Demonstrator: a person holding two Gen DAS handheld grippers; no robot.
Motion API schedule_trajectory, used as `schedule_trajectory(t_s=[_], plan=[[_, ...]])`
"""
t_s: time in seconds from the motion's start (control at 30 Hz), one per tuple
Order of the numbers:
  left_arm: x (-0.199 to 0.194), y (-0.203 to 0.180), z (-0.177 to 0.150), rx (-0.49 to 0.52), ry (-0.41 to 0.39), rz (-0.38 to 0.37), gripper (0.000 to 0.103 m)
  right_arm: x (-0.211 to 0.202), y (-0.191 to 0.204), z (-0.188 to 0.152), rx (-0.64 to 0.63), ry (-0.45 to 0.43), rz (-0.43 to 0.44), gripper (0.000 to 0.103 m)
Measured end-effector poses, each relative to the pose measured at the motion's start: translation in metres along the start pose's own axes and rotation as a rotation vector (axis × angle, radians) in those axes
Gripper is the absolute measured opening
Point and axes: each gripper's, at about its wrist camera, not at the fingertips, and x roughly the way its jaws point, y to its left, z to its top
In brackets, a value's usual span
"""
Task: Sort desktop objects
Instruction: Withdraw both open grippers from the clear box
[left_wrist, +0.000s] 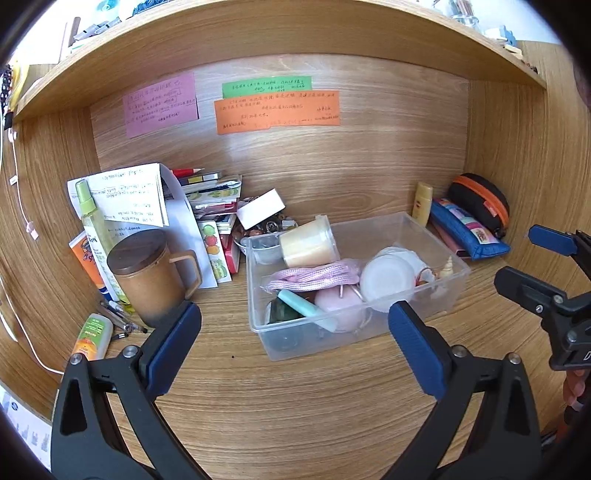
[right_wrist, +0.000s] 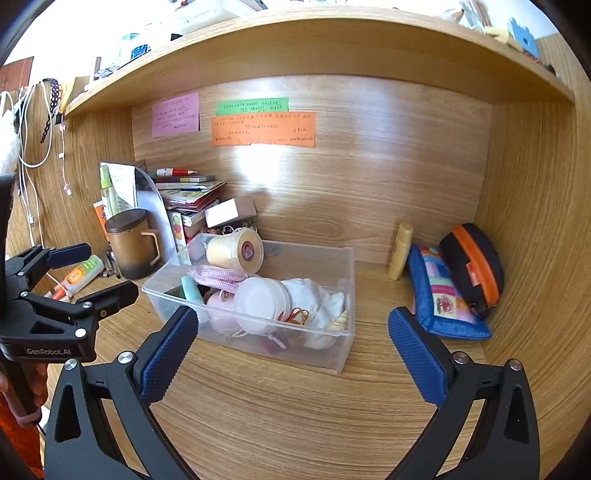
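The clear plastic bin (left_wrist: 439, 275) sits at the middle of the left wrist view, already packed with a cream jar (left_wrist: 308, 242), pink cord (left_wrist: 314, 277), a white lidded tub (left_wrist: 386, 277) and other small items. Its long axis runs from lower left to upper right there. The left gripper (left_wrist: 293, 323) frames it squarely, jaws spread fully and empty, so the bin lies straight ahead of it. In the right wrist view the bin (right_wrist: 343, 350) lies center-left; the right gripper (right_wrist: 291, 330), equally wide and empty, points nearer the blue pencil case (right_wrist: 439, 299) at right. Neither gripper touches anything. Loose clutter around the brown lidded mug (left_wrist: 147, 273) at left looks unsorted.
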Motion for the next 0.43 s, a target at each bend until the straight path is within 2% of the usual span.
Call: schedule_trajectory(t_s=[0.2, 0.43], plan=[[0.0026, -0.0027, -0.0011, -0.021, 0.005, -0.029, 0.103, -0.0058, -0.0009, -0.0012, -0.012, -0.017, -0.011, 0.103], [0.0018, -0.0016, 0.0003, -0.035, -0.001, -0.053, 0.103, -0.0005, -0.0073, -0.002, 0.008, 0.001, -0.011, 0.103]])
